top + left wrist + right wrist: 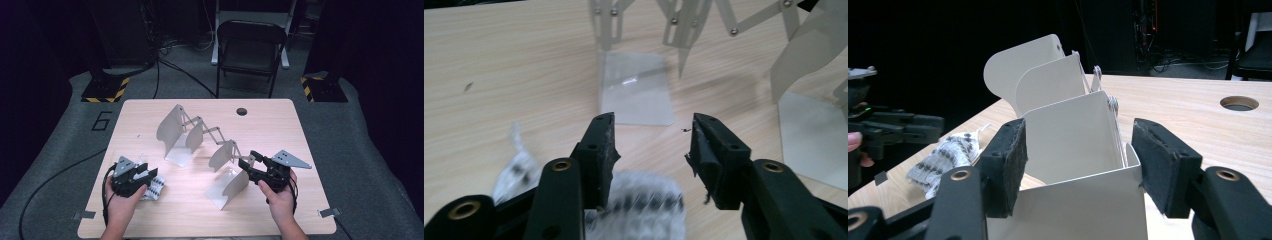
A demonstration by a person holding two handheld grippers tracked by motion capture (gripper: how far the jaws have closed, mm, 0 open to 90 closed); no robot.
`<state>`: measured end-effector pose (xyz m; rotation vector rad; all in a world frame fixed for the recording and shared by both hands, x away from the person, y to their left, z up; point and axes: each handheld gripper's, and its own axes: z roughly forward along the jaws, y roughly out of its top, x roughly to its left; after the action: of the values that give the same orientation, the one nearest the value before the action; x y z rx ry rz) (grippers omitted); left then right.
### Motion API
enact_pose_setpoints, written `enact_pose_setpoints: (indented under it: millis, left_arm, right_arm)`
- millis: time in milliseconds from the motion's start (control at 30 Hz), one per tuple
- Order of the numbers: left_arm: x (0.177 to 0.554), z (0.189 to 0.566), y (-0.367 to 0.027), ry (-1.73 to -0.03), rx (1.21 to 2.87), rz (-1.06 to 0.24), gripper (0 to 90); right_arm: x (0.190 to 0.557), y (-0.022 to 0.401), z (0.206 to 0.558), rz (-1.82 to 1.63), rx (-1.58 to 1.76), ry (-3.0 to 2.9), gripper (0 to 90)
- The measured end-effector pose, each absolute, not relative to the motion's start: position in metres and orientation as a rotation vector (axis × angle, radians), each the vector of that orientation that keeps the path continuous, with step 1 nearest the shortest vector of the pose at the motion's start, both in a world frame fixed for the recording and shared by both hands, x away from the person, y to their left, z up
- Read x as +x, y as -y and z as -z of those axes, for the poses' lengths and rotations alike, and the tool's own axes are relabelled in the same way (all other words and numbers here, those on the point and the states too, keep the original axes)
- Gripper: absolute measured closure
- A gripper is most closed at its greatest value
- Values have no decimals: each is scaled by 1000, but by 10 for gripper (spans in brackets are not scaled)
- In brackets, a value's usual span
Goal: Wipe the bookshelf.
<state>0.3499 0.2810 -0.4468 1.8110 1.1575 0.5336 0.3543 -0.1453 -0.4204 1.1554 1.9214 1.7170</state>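
A white metal folding rack point(200, 137) with scissor links stands mid-table, its upright plates spread apart. Its nearest plate point(1073, 145) fills the space just ahead of my right gripper point(1078, 150), whose pads stand wide on either side of the plate and do not press on it. In the high view the right gripper point(248, 159) points left at that plate point(227, 187). A black-and-white patterned packet point(156, 189) lies at the front left. My left gripper point(654, 137) hovers open just above the packet point(644, 200), with nothing between its jaws.
The wooden table point(150, 220) has a round cable hole point(242, 111) at the back right. A black folding chair point(250, 45) stands beyond the far edge. Cables trail over the grey floor at the left.
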Motion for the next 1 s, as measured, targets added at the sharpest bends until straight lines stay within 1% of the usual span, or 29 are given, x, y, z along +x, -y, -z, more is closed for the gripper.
enact_pose_setpoints:
  millis: [267,400,500,633,700,833,933,1000]
  left_arm:
    - [391,438,-241,-1074,1839,-478,613]
    - [407,434,-225,-1040,1852,-486,695]
    - [416,433,-215,-1027,1860,-510,717]
    - [424,435,-208,-1065,1834,-530,741]
    - [428,435,-204,-1077,1813,-520,746]
    - [433,432,-200,-1058,1814,-531,809]
    - [434,429,-199,-1045,1815,-532,886]
    - [436,431,-197,-1038,1802,-531,888]
  right_arm:
    - [358,147,421,-1733,1143,-1936,398]
    - [360,147,422,-1756,1154,-1938,394]
    - [360,147,422,-1753,1150,-1940,395]
    - [359,145,422,-1737,1139,-1937,390]
    - [359,145,422,-1738,1144,-1937,391]
    - [362,145,423,-1745,1132,-1937,391]
    - [361,144,422,-1745,1141,-1936,386]
    - [359,144,422,-1742,1142,-1932,384]
